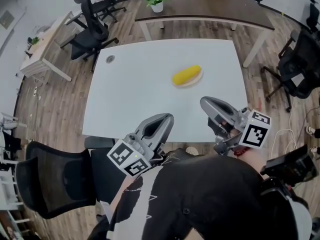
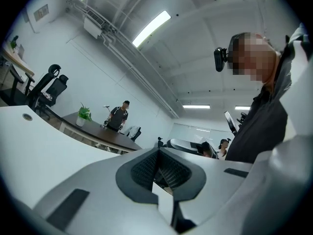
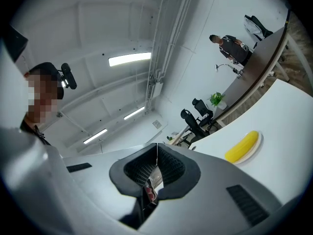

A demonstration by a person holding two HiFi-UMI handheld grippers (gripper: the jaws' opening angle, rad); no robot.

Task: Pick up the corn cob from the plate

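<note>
Approach stage: left gripper [image 1: 167, 118] and right gripper [image 1: 205, 103] held jaws pressed together, empty; spreading one had to precede reaching the corn cob [image 1: 186, 75].

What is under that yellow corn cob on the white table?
A small round beige plate, which sits on the white table. Only its rim shows beside the yellow corn cob. The plate's middle is covered by the cob, so nothing there can be seen.

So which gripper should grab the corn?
Right, probably. The right gripper sits nearer the corn on its plate, and its own view shows the corn; the left gripper is farther back.
</note>
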